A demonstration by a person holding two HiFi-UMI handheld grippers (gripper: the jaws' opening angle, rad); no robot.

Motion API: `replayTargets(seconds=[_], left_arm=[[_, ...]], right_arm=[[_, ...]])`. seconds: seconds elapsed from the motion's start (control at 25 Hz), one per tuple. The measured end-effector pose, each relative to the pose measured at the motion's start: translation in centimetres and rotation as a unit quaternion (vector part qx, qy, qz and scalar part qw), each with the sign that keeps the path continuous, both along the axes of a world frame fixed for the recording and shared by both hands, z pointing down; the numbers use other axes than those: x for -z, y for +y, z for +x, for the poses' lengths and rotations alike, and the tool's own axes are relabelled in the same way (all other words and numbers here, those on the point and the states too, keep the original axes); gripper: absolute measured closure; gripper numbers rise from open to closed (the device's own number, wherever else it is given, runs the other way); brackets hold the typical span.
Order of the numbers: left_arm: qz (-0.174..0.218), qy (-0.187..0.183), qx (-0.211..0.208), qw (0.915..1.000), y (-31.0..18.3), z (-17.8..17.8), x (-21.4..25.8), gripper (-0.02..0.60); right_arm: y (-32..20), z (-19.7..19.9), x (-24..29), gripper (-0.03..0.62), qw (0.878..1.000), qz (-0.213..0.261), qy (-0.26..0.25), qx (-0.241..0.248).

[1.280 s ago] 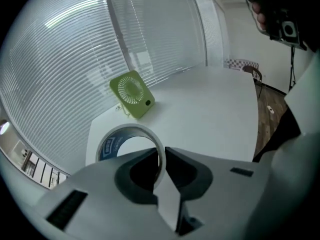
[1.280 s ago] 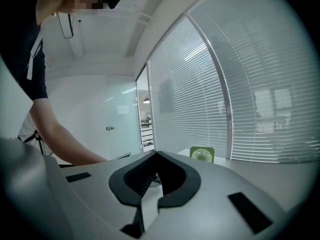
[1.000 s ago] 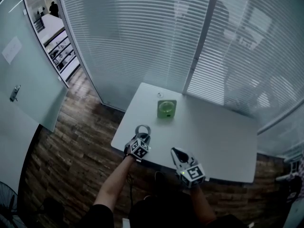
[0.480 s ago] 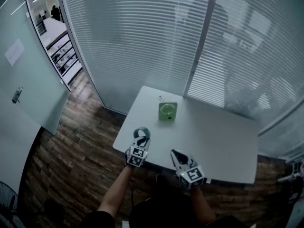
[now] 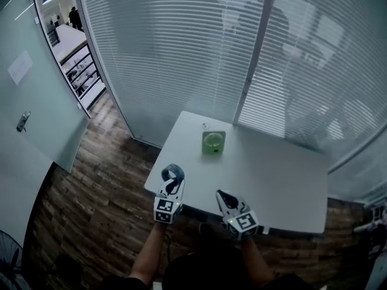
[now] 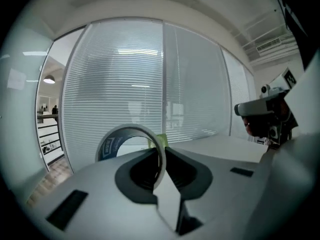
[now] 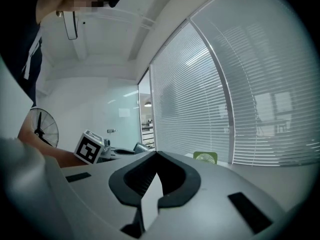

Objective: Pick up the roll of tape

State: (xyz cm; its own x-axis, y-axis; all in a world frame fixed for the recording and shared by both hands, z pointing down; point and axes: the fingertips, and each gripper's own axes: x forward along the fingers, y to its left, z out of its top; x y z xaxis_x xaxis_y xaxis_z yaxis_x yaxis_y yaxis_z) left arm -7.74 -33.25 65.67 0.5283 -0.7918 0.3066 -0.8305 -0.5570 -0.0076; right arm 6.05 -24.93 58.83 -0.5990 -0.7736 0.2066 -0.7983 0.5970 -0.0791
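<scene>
Two jaws of the left gripper pinch the rim of the roll of tape. It stands upright on edge, hole facing sideways, at lower-left centre over the white table corner. The right gripper is closed and empty.

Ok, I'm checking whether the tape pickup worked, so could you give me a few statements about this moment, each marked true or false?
1. The left tongs are closed on the roll of tape. True.
2. The roll of tape lies flat on the table. False: it stands on edge between the left tongs, held clear of the table.
3. The right tongs hold the green object. False: they are shut and empty, and the green object sits on the far side of the table.
4. Closed blinds run behind the table. True.
5. Both tongs grip the roll together. False: only the left ones do.
</scene>
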Motion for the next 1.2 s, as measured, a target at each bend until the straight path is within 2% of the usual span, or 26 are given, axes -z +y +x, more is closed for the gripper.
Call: replayTargets(seconds=[0.2, 0.4, 0.52, 0.68, 0.8, 1.0, 1.2], left_arm=[[0.026, 0.022, 0.027, 0.9990, 1.9, -0.6, 2.9, 0.538], [0.061, 0.046, 0.033, 0.9965, 3.6, -1.2, 5.1, 0.538], [0.062, 0.047, 0.039, 0.9963, 4.2, -1.6, 6.3, 0.538], [0.061, 0.070, 0.063, 0.9937, 4.5, -2.8, 7.9, 0.538], [0.066, 0.078, 0.057, 0.9931, 4.9, -2.7, 8.3, 0.538], [0.087, 0.070, 0.040, 0.9929, 5.6, -1.3, 9.7, 0.538], [0.081, 0.063, 0.027, 0.9943, 6.5, -0.9, 9.2, 0.538]], right_arm=[[-0.4, 0.8, 0.5, 0.588, 1.000, 0.008, 0.004, -0.016], [-0.9, 1.9, 1.4, 0.588, 0.999, 0.025, -0.004, -0.039], [-0.7, 2.3, 0.6, 0.588, 0.999, 0.015, 0.002, -0.035], [-0.7, 2.7, 0.9, 0.588, 0.999, 0.023, 0.008, -0.040], [-0.6, 3.1, 0.8, 0.588, 0.999, 0.022, 0.010, -0.044], [-1.0, 3.6, 1.4, 0.588, 0.998, 0.028, 0.005, -0.056], [-0.6, 4.0, 1.2, 0.588, 0.998, 0.034, 0.002, -0.060]])
